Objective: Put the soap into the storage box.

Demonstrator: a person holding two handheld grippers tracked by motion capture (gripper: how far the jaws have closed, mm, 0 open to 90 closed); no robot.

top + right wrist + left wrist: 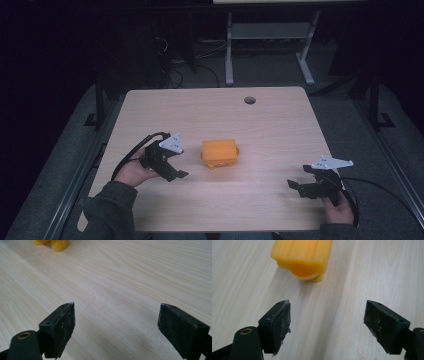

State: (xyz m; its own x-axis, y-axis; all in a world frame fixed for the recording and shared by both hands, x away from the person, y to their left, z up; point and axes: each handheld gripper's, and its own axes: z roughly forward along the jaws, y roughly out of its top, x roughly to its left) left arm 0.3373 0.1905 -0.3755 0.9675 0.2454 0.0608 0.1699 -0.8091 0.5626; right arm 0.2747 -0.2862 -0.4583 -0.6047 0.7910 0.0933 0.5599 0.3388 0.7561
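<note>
Left gripper (180, 167), jaws spread, sits left of centre beside an orange rounded plastic block (219, 152) on the pale wooden bench (280, 130); right gripper (295, 184), lower right, gapes empty.

light wood table (270, 130) in a dark room

1 round hole (249, 100) sits near the table's far edge. beyond it, on the grey floor (270, 67), stand the 2 pale legs of a desk frame (229, 50), with what may be loose cables (172, 75) lying to their left.
</note>
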